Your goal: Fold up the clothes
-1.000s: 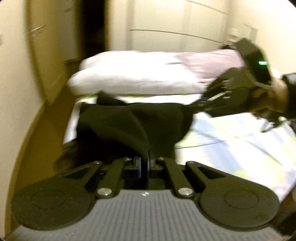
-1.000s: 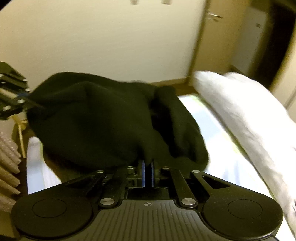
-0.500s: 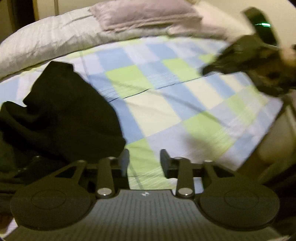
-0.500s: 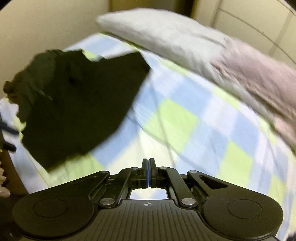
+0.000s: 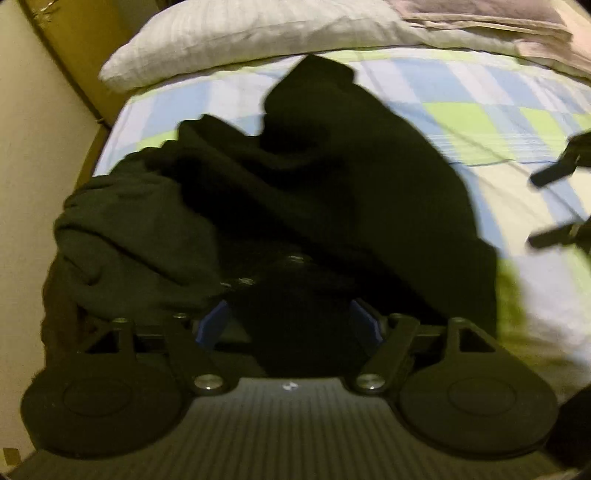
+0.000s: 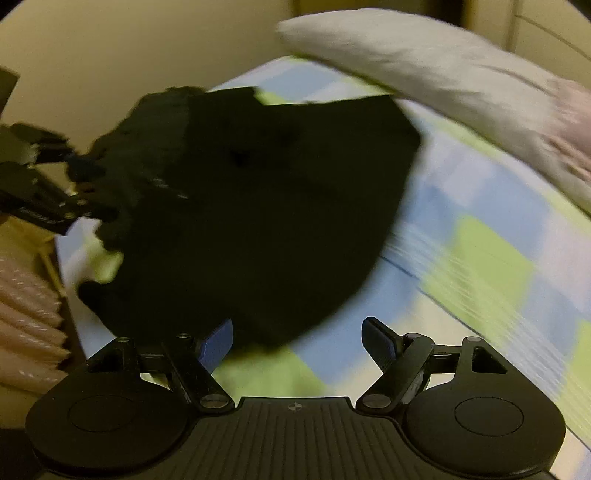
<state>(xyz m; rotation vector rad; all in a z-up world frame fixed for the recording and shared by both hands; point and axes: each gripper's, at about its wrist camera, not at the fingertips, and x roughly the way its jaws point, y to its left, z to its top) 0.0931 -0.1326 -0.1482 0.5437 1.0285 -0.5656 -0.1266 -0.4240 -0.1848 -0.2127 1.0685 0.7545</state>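
left gripper [image 5: 290,319]: jaws spread wide, black fabric bunched between them, nothing pinched
right gripper [image 6: 297,338]: jaws wide apart, holding nothing
black garment [image 6: 258,206]: crumpled on the checked bedsheet [image 6: 480,258], just ahead-left of right gripper, directly under left
pillow [image 5: 258,33]: far ahead, beyond garment
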